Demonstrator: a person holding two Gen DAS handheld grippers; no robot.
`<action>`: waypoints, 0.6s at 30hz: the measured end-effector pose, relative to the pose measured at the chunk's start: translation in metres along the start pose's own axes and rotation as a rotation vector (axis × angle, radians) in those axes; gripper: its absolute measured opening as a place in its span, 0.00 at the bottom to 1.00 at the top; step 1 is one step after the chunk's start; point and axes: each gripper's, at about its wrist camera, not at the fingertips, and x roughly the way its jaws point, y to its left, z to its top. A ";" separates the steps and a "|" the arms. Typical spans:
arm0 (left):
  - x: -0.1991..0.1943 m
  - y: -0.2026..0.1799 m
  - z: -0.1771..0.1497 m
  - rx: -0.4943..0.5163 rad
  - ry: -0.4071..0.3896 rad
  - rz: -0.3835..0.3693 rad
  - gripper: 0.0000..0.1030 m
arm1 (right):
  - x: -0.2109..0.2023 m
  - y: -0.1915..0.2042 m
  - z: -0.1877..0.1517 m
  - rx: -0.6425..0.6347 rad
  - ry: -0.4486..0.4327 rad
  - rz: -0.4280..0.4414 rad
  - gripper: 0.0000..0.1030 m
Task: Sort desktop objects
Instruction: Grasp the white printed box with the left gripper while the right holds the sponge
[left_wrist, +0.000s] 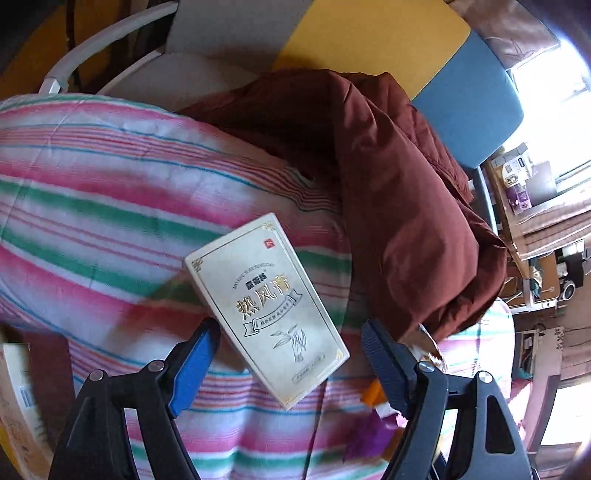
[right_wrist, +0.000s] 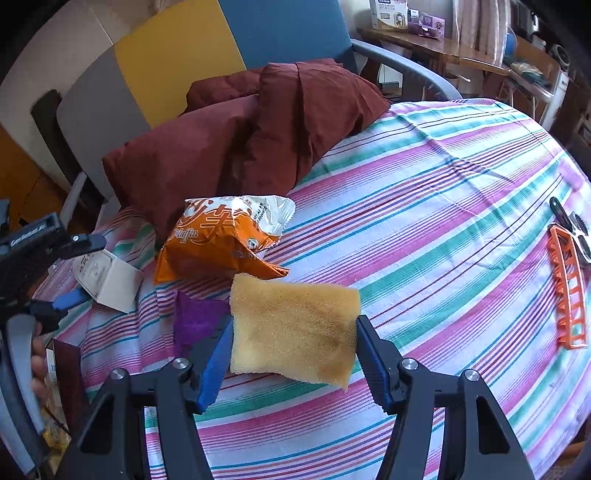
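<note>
A white box with gold lettering (left_wrist: 266, 302) lies flat on the striped tablecloth (left_wrist: 92, 206), between the jaws of my left gripper (left_wrist: 290, 328). The jaws stand wide open; the right-hand pad is clear of the box. In the right wrist view the same box (right_wrist: 110, 280) shows at the left, with the left gripper (right_wrist: 83, 271) straddling it. My right gripper (right_wrist: 293, 332) is shut on a yellow sponge (right_wrist: 295, 325), held above the cloth. An orange snack bag (right_wrist: 221, 243) lies just beyond the sponge, and a purple scrap (right_wrist: 195, 317) sits beside it.
A maroon jacket (right_wrist: 251, 140) is heaped at the table's far edge against a chair. An orange hair clip (right_wrist: 569, 295) and a black-and-silver item (right_wrist: 576, 229) lie at the right. A cardboard carton (left_wrist: 18, 398) stands off the table's left edge.
</note>
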 end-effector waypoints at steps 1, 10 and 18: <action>0.003 -0.001 0.001 0.007 0.004 0.023 0.78 | 0.001 0.000 0.000 -0.004 0.003 -0.006 0.62; 0.012 0.003 -0.007 0.167 0.007 0.082 0.73 | 0.005 0.001 -0.001 -0.021 0.024 -0.019 0.62; -0.003 0.001 -0.048 0.363 -0.034 0.035 0.55 | 0.010 -0.005 0.000 -0.014 0.032 -0.022 0.62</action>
